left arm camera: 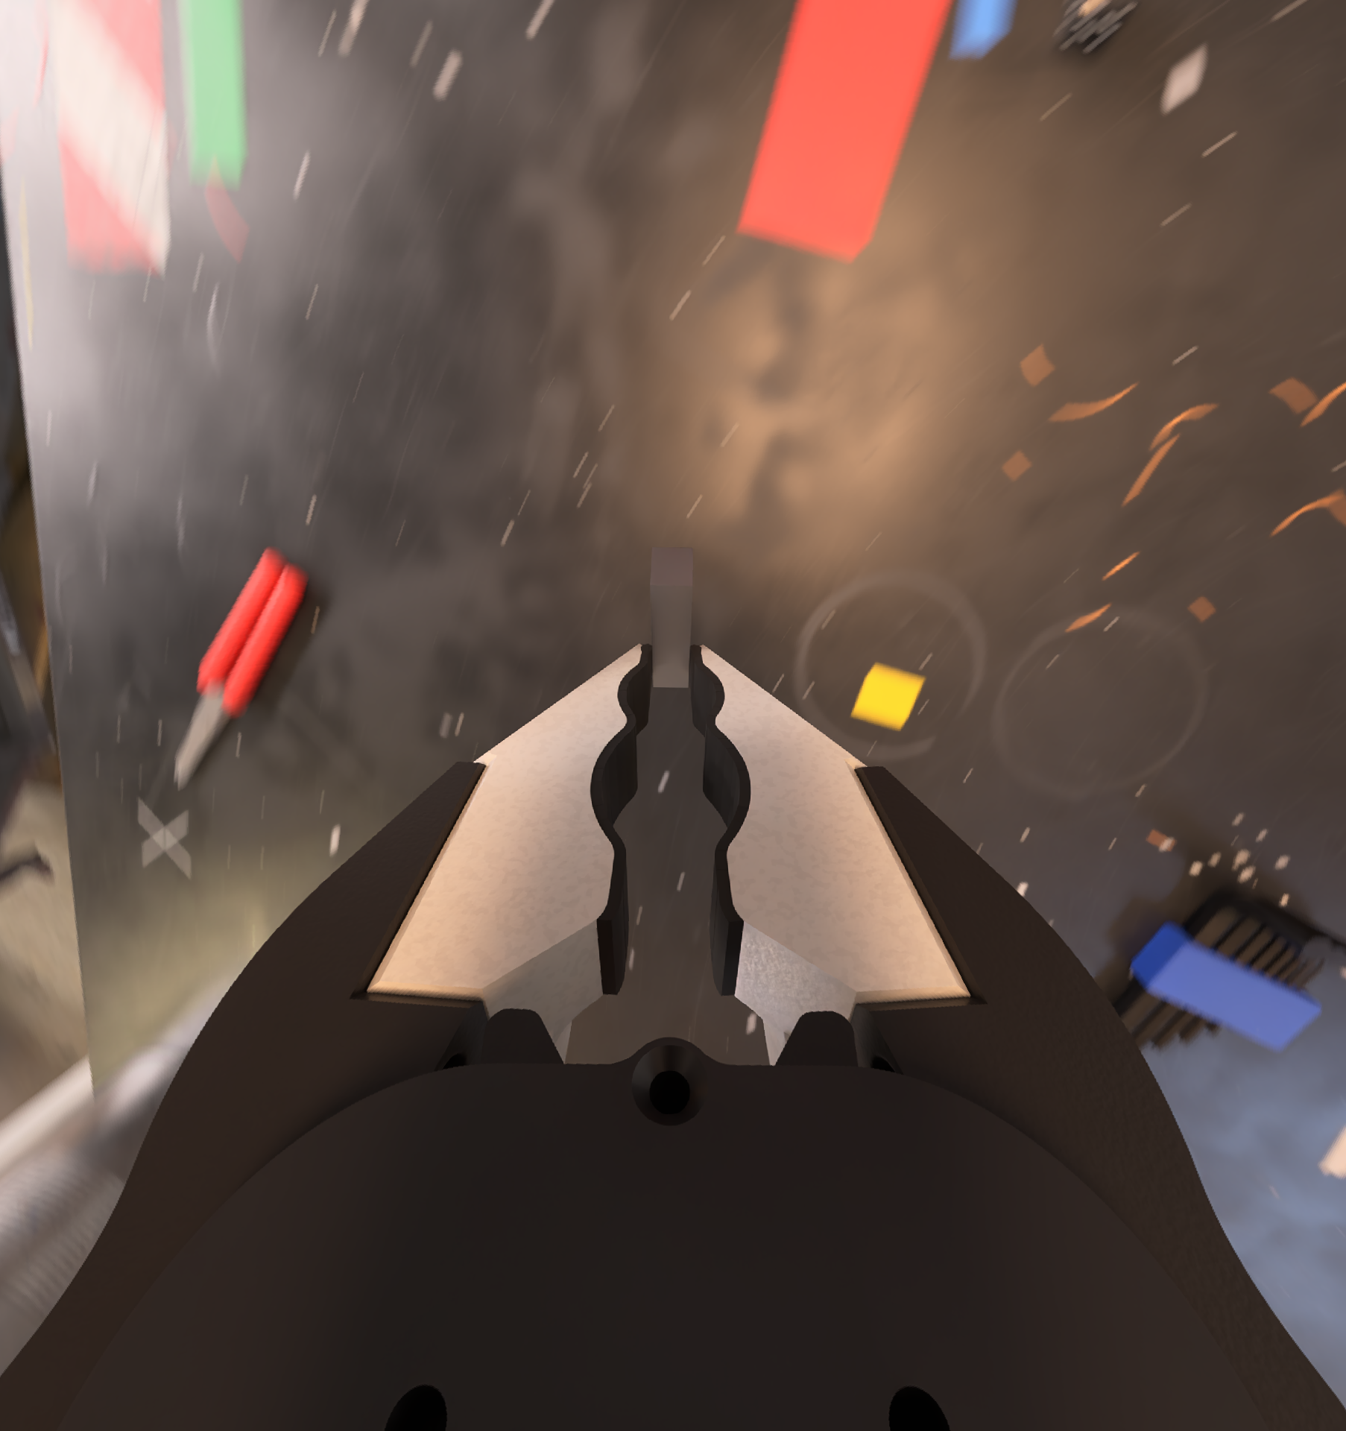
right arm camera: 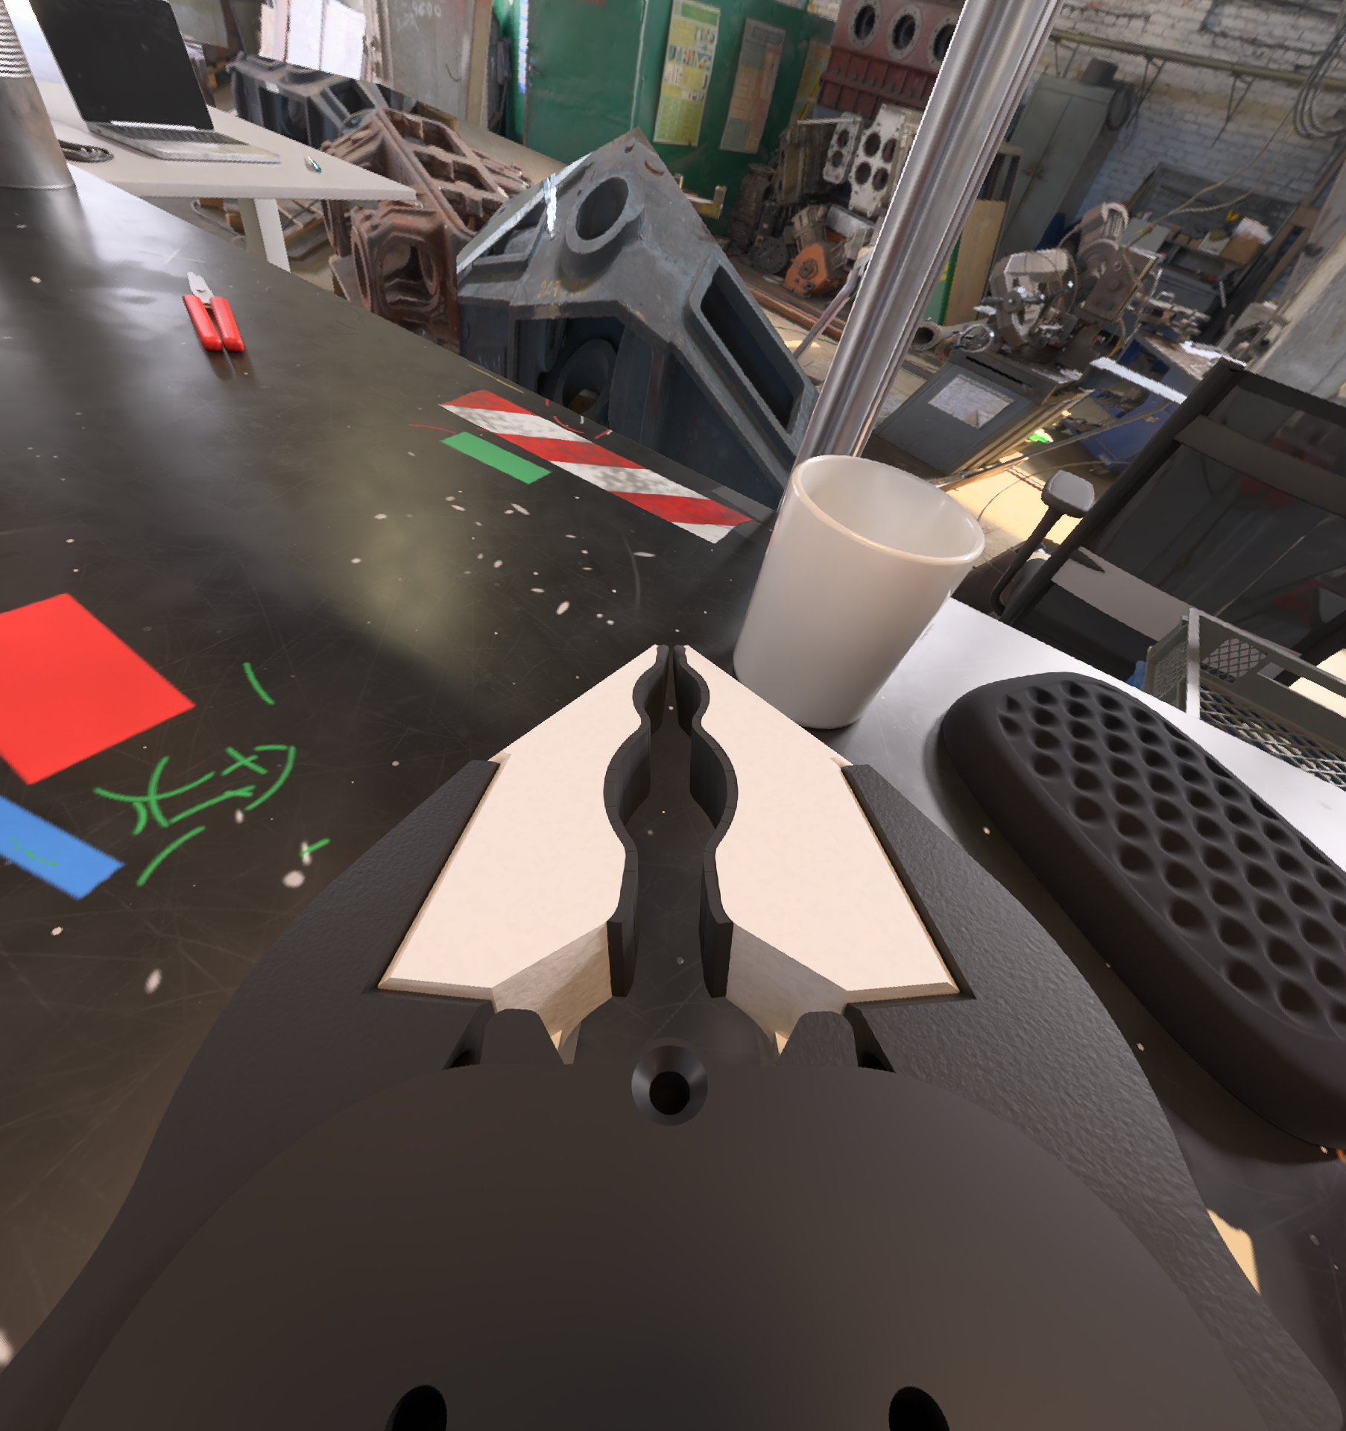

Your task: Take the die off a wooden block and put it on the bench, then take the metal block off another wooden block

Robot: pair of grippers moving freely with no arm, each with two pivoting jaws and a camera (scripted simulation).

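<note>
In the left wrist view my left gripper (left arm camera: 671,658) is shut on a thin grey metal block (left arm camera: 671,604) that sticks out past the fingertips. It hangs high above the dark bench (left arm camera: 499,387), and the view is blurred. My right gripper (right arm camera: 671,654) is shut and empty, low over the bench (right arm camera: 306,542), just left of a white cup (right arm camera: 848,588). No die or wooden block shows in either view.
The left wrist view shows red-handled pliers (left arm camera: 244,643), a small yellow square (left arm camera: 887,694), a blue-backed brush (left arm camera: 1227,983), a red patch (left arm camera: 832,132) and the bench's left edge (left arm camera: 50,542). The right wrist view shows a black perforated pad (right arm camera: 1196,890), pliers (right arm camera: 213,317), striped tape (right arm camera: 592,464) and a metal pole (right arm camera: 918,232).
</note>
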